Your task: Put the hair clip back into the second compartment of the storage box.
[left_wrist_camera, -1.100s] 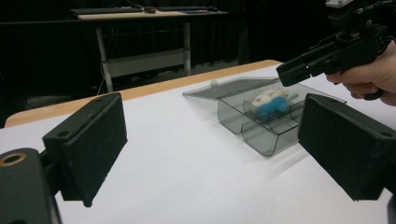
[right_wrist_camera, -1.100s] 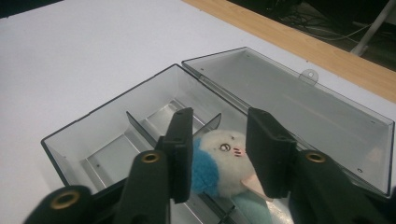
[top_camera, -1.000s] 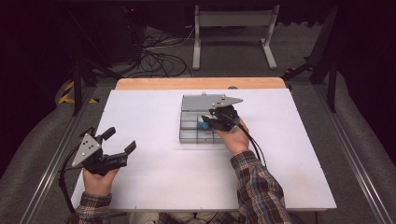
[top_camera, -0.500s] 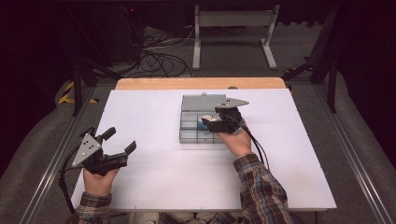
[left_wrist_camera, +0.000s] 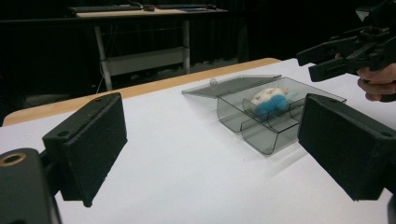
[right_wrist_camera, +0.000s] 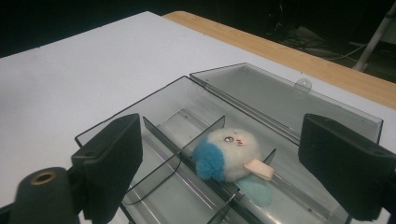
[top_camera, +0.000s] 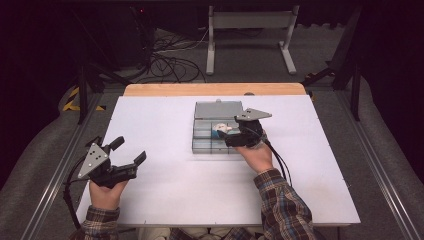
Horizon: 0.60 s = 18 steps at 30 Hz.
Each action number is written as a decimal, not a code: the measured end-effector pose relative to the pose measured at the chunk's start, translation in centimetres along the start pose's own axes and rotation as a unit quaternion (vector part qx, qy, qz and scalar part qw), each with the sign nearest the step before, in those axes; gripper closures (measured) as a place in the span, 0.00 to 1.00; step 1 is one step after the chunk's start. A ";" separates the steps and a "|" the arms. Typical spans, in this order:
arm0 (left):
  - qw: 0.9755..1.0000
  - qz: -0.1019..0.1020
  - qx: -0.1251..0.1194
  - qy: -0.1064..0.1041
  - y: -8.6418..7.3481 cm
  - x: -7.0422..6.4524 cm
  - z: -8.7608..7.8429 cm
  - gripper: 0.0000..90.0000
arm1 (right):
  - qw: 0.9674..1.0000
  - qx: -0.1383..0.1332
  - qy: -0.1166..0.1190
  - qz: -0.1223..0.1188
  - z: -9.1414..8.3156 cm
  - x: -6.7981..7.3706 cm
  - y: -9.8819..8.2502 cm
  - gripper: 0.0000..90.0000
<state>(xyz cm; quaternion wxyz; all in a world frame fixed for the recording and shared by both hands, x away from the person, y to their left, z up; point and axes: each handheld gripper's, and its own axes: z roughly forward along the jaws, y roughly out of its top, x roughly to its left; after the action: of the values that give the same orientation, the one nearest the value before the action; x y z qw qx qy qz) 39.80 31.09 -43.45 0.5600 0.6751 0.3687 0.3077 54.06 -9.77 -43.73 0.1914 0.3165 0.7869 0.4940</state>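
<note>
Table: a white table (top_camera: 165,200) is carrying everything, with a strip of bare wood running along its far edge.
Box: a clear grey plastic box (top_camera: 202,134) with dividers is sitting near the middle of the table, a little toward the far edge and the right side; its lid (top_camera: 217,109) is lying open flat on the far side.
Toy: a small white fluffy toy (right_wrist_camera: 231,151) with a blue patch and a pale blue tail is lying inside the box, resting across the dividers where compartments meet, close to the hinge side; in the high view it is showing just left of the right gripper's tips (top_camera: 220,131).
Right gripper: the right gripper (right_wrist_camera: 219,163) is hovering just over the box from its right side, its jaws having just been opening; they are now standing wide apart, with the toy lying between and below them and neither pad touching it.
Left gripper: the left gripper (top_camera: 131,156) is being held near the near left corner of the table, well apart from the box, with its jaws spread wide and gripping nothing.
Person: plaid sleeves (top_camera: 282,210) are coming in over the near edge.
</note>
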 end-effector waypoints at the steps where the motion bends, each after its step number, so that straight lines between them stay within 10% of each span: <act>1: 1.000 0.000 0.002 -0.001 0.0 0.0 0.0 0.10 | 1.000 -0.001 0.000 0.000 -0.1 0.0 -0.1 0.14; 18: 1.000 0.000 0.002 -0.001 0.0 -0.1 0.0 0.10 | 0.999 -0.031 -0.001 0.009 -2.3 0.1 -1.1 0.07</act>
<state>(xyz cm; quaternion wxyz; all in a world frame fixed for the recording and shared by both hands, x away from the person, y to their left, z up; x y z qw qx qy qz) 39.78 31.01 -43.50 0.5589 0.6765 0.3689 0.3065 52.26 -11.58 -43.74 0.1974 0.3182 0.7680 0.5195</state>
